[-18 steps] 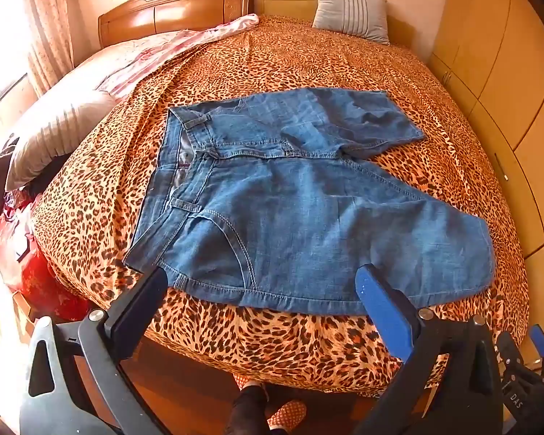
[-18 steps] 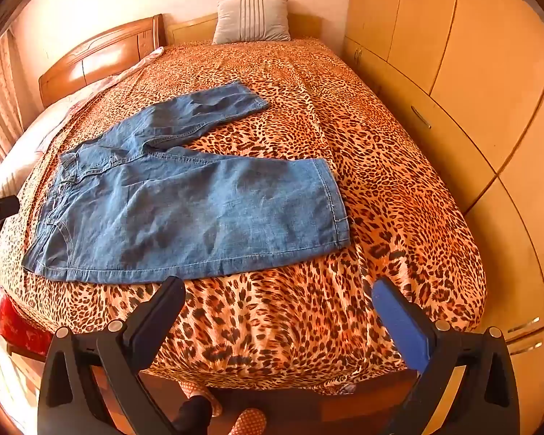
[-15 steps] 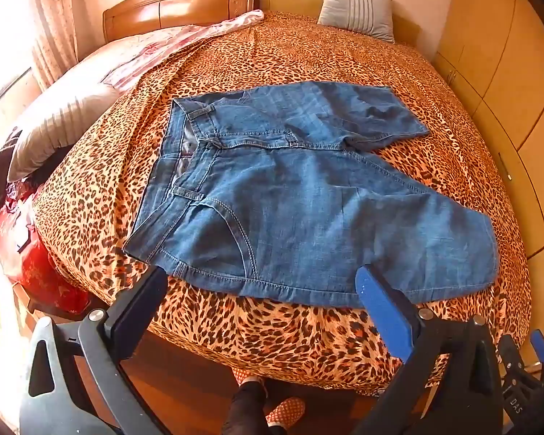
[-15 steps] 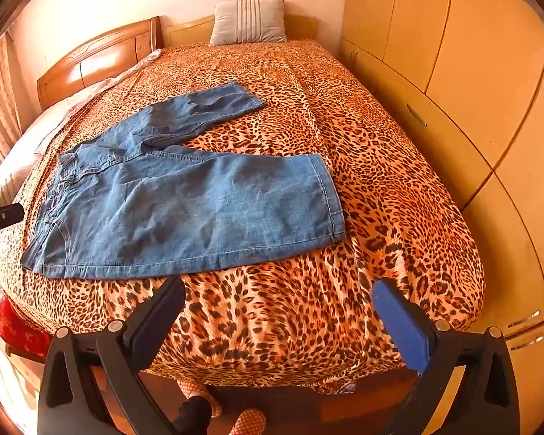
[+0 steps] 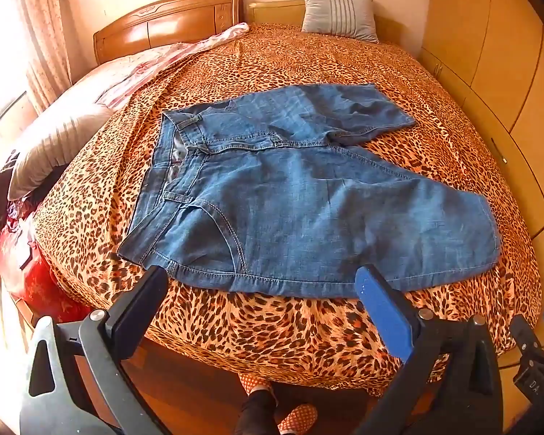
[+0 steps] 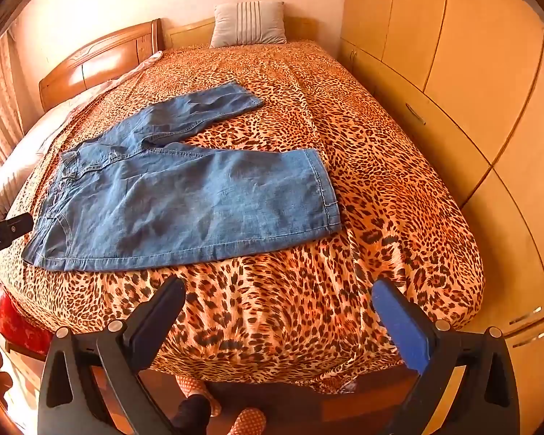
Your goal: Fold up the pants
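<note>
Pants (image 5: 308, 199): blue denim, spread flat on the bed (image 5: 308, 50), unfolded; waistband toward the bed's left side, legs running right.
Near leg: its long edge lies along the bed's front edge, just inside it; its hem (image 6: 326, 195) stops well short of the bed's right side.
Far leg (image 6: 199, 108): splayed away from the near one, toward the headboard (image 5: 170, 21).
My left claw (image 5: 261, 282): fingers wide apart, gripping nothing, hanging over the bed's front edge just beside the pants' long edge.
My right claw (image 6: 279, 293): fingers wide apart, gripping nothing, off the bed's front edge, right of the left claw, near the hem.
Open room: bare bedspread right of the hem and beyond the far leg up to the pillow (image 6: 248, 23).
Right bound: wardrobe (image 6: 453, 72) close along the bed's right side.
</note>
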Tool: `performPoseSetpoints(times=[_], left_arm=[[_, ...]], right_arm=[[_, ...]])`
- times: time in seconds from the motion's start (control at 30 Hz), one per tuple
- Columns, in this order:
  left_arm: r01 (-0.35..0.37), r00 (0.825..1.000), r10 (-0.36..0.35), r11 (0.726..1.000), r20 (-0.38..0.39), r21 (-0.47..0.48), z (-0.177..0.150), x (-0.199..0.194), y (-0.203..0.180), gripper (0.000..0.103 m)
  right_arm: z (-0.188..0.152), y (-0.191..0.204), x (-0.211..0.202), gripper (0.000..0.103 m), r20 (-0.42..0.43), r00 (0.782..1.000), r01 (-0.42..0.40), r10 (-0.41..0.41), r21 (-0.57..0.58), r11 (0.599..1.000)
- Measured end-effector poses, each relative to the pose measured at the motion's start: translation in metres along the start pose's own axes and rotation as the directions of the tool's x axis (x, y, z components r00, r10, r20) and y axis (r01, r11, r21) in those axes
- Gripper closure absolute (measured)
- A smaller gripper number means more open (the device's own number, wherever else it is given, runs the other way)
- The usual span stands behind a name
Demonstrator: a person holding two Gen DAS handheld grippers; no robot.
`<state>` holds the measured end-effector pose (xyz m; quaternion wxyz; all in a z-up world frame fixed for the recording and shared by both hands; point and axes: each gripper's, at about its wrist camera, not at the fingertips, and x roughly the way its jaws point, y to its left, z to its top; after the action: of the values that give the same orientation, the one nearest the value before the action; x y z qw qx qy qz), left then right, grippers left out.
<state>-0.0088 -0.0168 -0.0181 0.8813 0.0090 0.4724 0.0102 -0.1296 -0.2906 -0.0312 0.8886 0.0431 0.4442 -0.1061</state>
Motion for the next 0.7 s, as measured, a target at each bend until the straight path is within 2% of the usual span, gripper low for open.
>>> performPoseSetpoints(times=[0.27, 0.7], left_arm=[[0.043, 0.999, -0.043, 0.999, 0.029, 0.003, -0.021, -0.007, -0.005, 0.000], [0.060, 0.998, -0.060, 0.998, 0.017, -0.011, -0.026, -0.005, -0.005, 0.000]], right_arm=[[-0.003, 0.001, 0.000, 0.000, 0.019, 1.000, 0.002, -0.002, -0.001, 1.000], [-0.001, 0.002, 0.001, 0.000, 0.025, 1.000, -0.002, 0.002, -0.003, 1.000]])
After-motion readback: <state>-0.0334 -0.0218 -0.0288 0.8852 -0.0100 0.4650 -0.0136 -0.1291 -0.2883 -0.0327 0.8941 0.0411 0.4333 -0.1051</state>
